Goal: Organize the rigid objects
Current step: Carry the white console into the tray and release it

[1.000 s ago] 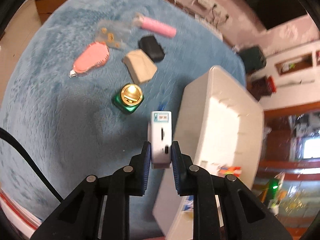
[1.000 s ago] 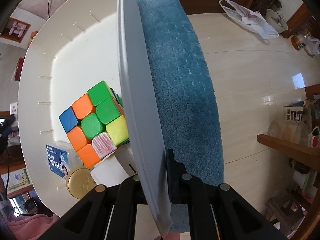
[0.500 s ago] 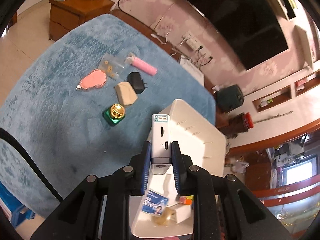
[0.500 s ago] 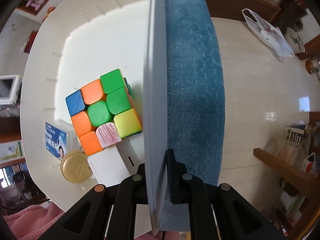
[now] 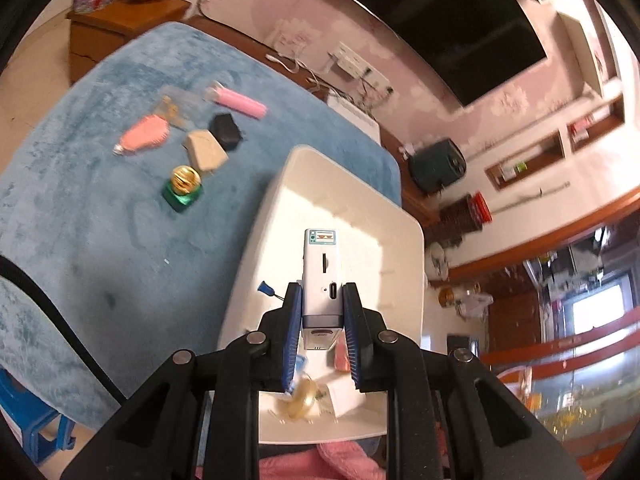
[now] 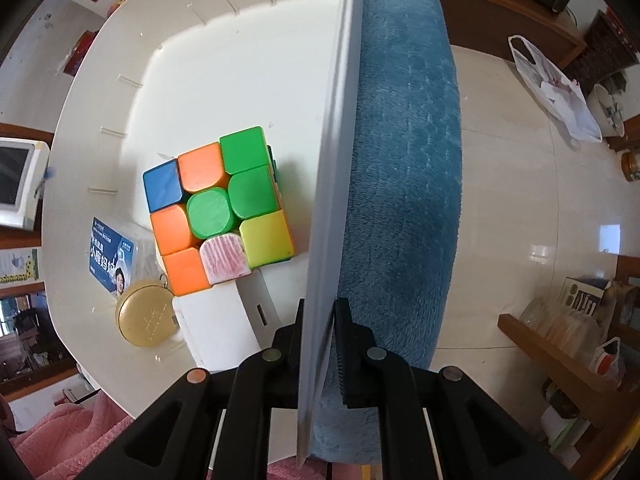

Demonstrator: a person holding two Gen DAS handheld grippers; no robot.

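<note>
My left gripper [image 5: 322, 320] is shut on a small white toy camera [image 5: 322, 276] and holds it above the white bin [image 5: 360, 184]. The same camera shows at the left edge of the right wrist view [image 6: 18, 182]. My right gripper [image 6: 319, 344] is shut on the bin's near wall [image 6: 332, 184]. Inside the bin lie a colour cube [image 6: 218, 208], a gold round tin [image 6: 146, 318], a blue-labelled clear box [image 6: 112, 254] and a white block [image 6: 218, 330].
On the blue plush cloth [image 5: 100, 216] lie a green bottle with gold cap [image 5: 183, 188], a beige piece [image 5: 205, 152], a black adapter [image 5: 226, 131], a pink tube [image 5: 240, 102], a pink pouch [image 5: 144, 138] and a clear bag [image 5: 174, 106]. Shiny floor [image 6: 540, 184] lies beyond the cloth.
My left gripper has carried the white toy camera from beside the bin to above its inside. My right gripper keeps its hold on the bin wall.
</note>
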